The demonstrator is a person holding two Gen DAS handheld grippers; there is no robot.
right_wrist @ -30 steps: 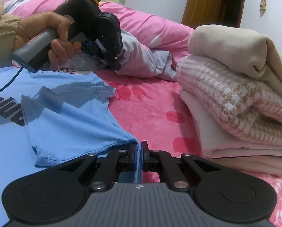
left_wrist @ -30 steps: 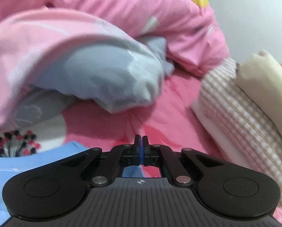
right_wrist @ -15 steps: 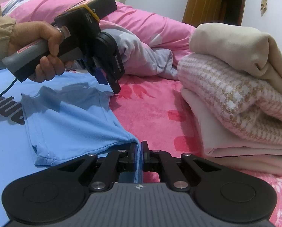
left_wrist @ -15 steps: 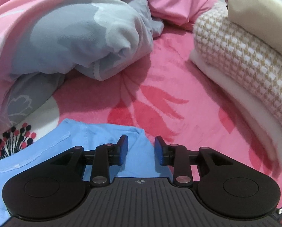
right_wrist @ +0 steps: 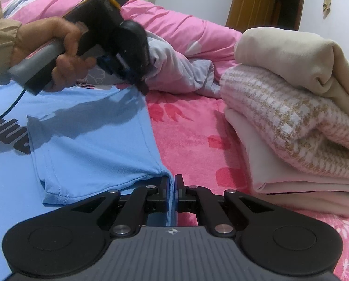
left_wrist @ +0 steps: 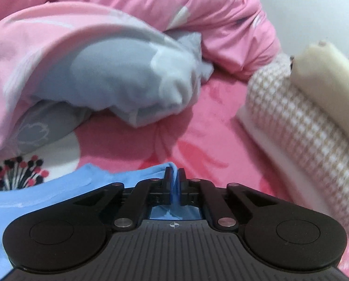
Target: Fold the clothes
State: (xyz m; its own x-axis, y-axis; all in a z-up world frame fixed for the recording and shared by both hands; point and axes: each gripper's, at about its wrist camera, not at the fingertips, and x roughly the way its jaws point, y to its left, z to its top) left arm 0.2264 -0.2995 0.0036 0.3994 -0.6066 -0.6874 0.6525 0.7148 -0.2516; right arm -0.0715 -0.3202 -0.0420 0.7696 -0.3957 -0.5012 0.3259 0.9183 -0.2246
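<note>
As the jaws of my left gripper [left_wrist: 173,179] finish closing, having stood apart over the cloth only a half second ago, they come together on a corner of the light blue cotton T-shirt with dark lettering [right_wrist: 85,135], and a ridge of blue fabric shows pinched between the pads. My right gripper [right_wrist: 172,188] is clamped on the near corner of the same edge, its jaws pressed together with blue cloth between them. The shirt lies flat on the pink floral bedsheet [right_wrist: 193,135], its right-hand side already turned inward, and the edge now runs taut between my two grips. In the right wrist view, a hand [right_wrist: 57,53] in a tan sleeve holds the left tool above the far corner. To the right sits a stack of folded garments [right_wrist: 291,121], cream on top and pink houndstooth knit beneath; a rumpled pink and grey duvet [left_wrist: 109,70] fills the background. With both corners secured, I judge the next fold ready to start.
</note>
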